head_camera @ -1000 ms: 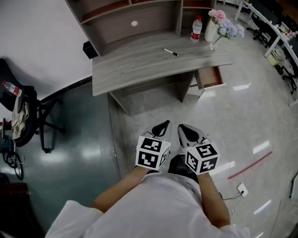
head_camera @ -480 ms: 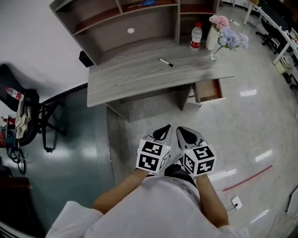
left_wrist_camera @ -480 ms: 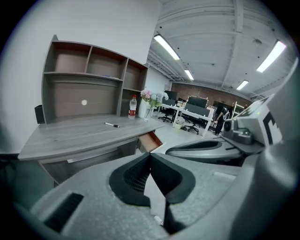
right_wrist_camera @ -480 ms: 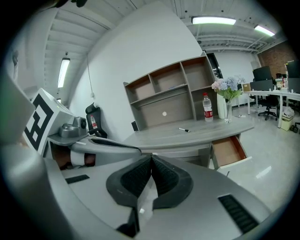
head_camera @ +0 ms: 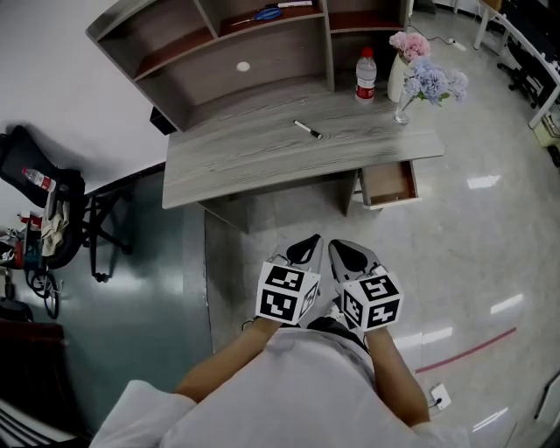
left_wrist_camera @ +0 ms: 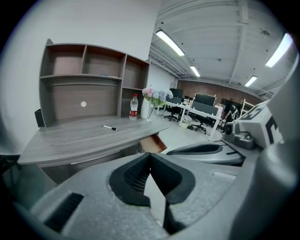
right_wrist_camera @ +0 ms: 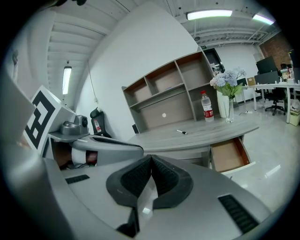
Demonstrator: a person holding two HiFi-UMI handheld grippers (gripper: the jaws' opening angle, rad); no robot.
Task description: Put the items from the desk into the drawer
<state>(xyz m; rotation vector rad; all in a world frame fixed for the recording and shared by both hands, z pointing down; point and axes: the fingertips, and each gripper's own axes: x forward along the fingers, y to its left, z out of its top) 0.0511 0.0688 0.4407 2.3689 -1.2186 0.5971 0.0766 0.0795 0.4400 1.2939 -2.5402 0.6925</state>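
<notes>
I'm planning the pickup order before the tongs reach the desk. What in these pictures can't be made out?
1. Drawer: its back part is hidden under the desk top in every view.
2. Blue thing high in the shelf unit: too small in the head view to identify.
3. Bottle: label print too small to read in any view.
4. Marker: too small to tell whether it is capped.

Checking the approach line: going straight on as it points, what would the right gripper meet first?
The right gripper probably meets the front edge of the desk, left of the open drawer; the way there looks free, though depth is unclear.
</notes>
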